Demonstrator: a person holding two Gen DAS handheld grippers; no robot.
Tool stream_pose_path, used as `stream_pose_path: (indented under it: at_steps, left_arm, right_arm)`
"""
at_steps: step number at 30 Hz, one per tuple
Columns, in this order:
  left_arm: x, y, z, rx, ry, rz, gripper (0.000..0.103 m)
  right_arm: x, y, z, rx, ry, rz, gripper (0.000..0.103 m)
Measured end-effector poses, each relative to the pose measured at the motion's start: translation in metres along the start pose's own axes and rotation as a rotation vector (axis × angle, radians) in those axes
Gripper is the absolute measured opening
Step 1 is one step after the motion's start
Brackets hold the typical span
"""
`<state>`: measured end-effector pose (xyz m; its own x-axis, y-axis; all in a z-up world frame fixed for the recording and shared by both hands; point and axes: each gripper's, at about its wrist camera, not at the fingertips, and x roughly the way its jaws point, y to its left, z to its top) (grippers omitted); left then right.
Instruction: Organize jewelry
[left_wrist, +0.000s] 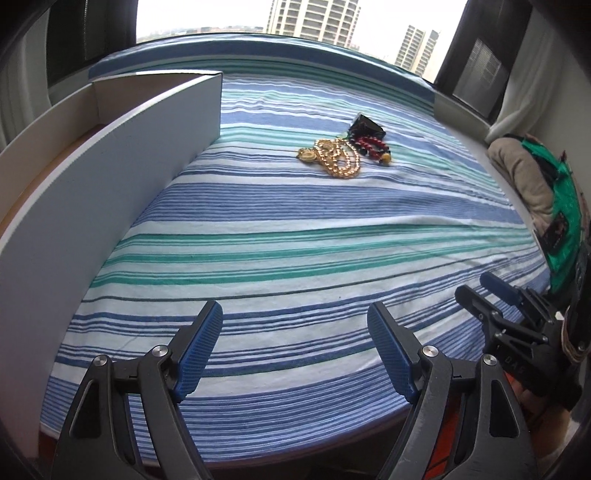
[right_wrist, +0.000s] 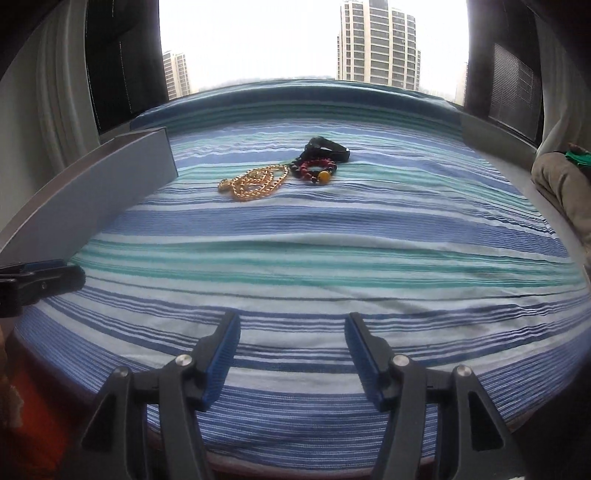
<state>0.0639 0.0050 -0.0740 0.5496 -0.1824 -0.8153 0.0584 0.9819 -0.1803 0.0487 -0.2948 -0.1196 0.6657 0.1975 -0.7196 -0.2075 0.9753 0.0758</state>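
Blue ribbed pads (left_wrist: 199, 350) on black fingers fill the bottom of the left wrist view, spread wide with nothing between them; the left gripper (left_wrist: 295, 347) sits low over the near edge of a striped cloth (left_wrist: 295, 236) in blue, white and green. Its right-hand neighbour, the right gripper (right_wrist: 291, 354), shows the same stance in its own view: fingers apart, bare cloth in the gap. Each tool also appears in the other's camera, the right one at the far right edge of the left view and the left one at the far left edge of the right view.

Well ahead of both pairs of fingers, toward the far side of the cloth, lies a small cluster of jewelry. A gold bead necklace (left_wrist: 338, 158) is heaped in loose loops on the left of the cluster. Touching it on the right is a red bead bracelet (left_wrist: 375, 146) with dark beads and one yellow bead. Just behind the bracelet rests a black band (right_wrist: 327, 148); what kind of item it is cannot be told. None of the pieces is near either gripper.

Along the left of the cloth stands a white open box (left_wrist: 110, 155), its long wall running from beside the left gripper toward the necklace. Beyond the cloth a window (right_wrist: 314, 40) shows tall buildings.
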Motion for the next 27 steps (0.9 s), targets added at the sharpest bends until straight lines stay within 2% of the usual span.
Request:
stream_pose_path:
  at_steps: [8, 20, 27]
  left_arm:
    - [0.011, -0.006, -0.004, 0.008, 0.042, 0.012, 0.082]
    - [0.022, -0.017, -0.004, 0.033, 0.072, 0.022, 0.082]
    - [0.028, -0.014, 0.017, 0.006, 0.078, 0.006, 0.082]
  right_arm:
    - [0.001, 0.007, -0.003, -0.005, -0.002, 0.029, 0.06]
    - [-0.002, -0.002, -0.006, 0.012, -0.026, 0.017, 0.06]
    - [-0.003, -0.013, -0.01, 0.044, -0.039, 0.018, 0.06]
